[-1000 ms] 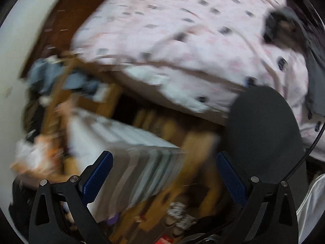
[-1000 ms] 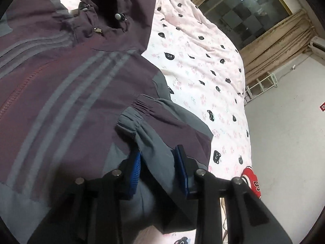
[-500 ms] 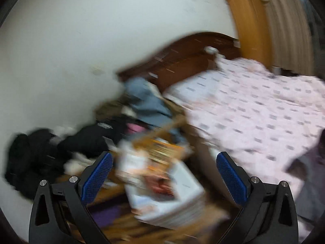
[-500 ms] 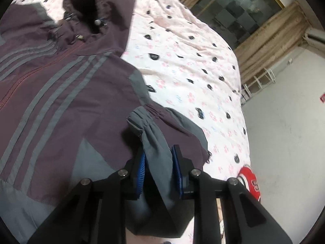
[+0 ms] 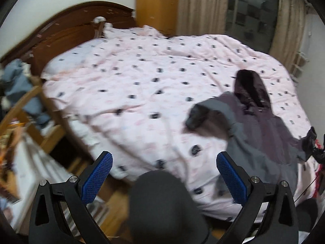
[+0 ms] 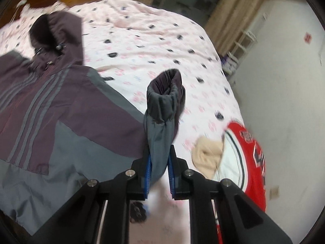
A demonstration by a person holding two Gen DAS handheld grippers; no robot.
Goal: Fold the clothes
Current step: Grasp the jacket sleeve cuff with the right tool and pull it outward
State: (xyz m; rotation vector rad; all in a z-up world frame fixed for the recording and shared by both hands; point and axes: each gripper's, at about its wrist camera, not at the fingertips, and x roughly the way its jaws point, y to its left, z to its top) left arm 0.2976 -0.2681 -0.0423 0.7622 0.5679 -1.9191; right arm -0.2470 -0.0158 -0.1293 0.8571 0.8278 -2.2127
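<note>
A purple and grey hooded jacket (image 6: 61,111) with pale stripes lies spread on the pink bed cover (image 6: 152,40). My right gripper (image 6: 160,162) has its jaws closing, and the blue pads press on the jacket's grey sleeve (image 6: 160,142). The sleeve is lifted, with its gathered cuff (image 6: 166,89) standing up ahead of the fingers. In the left wrist view the jacket (image 5: 264,126) lies at the right side of the bed. My left gripper (image 5: 164,162) is open with nothing in it, held off the bed's near edge and apart from the jacket.
A red and white garment (image 6: 249,152) and a beige cloth (image 6: 207,152) lie at the bed's right edge. A wooden headboard (image 5: 81,24) and wardrobe (image 5: 156,4) stand behind. A wooden frame with clothes (image 5: 20,93) is left of the bed. A dark rounded object (image 5: 162,203) sits below my left gripper.
My right gripper has narrowed onto the sleeve and lifted it off the jacket, so the cuff now stands up. The left view has swung from the clutter beside the bed onto the bed.
</note>
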